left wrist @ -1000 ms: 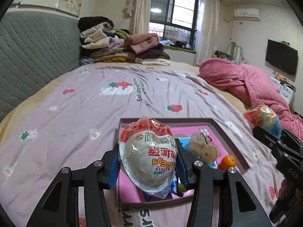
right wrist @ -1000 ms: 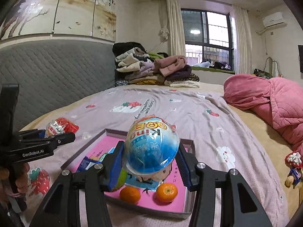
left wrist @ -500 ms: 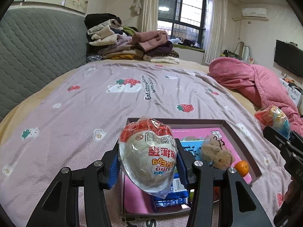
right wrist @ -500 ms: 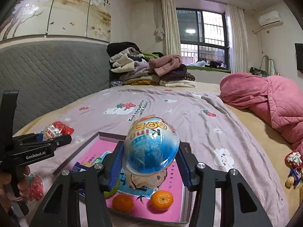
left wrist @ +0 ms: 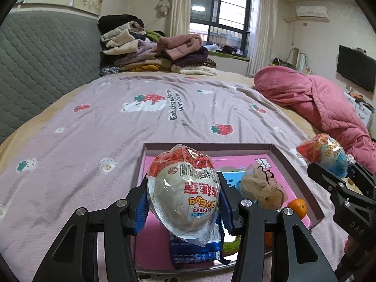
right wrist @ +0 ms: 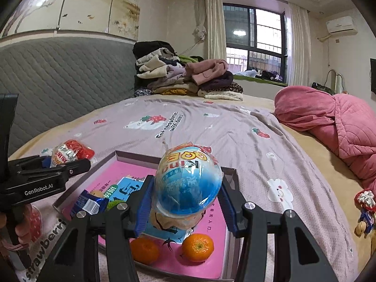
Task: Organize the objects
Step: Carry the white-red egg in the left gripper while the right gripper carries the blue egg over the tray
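The left tool (left wrist: 183, 208) grips a white-and-red wrapped egg (left wrist: 184, 195); the right tool (right wrist: 185, 205) grips a blue one (right wrist: 188, 183). Both eggs hang above the pink tray (right wrist: 131, 156), below the tools on the bed (left wrist: 94, 127), with two oranges (right wrist: 197, 247).

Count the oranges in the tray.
2. Both oranges sit along the tray's near edge: one beside the right gripper's finger, the other left of it. More may be hidden.

Black plastic grippers (left wrist: 183, 209), blue fingers (left wrist: 141, 208), silver screws, white "GenRobot.AI" lettering
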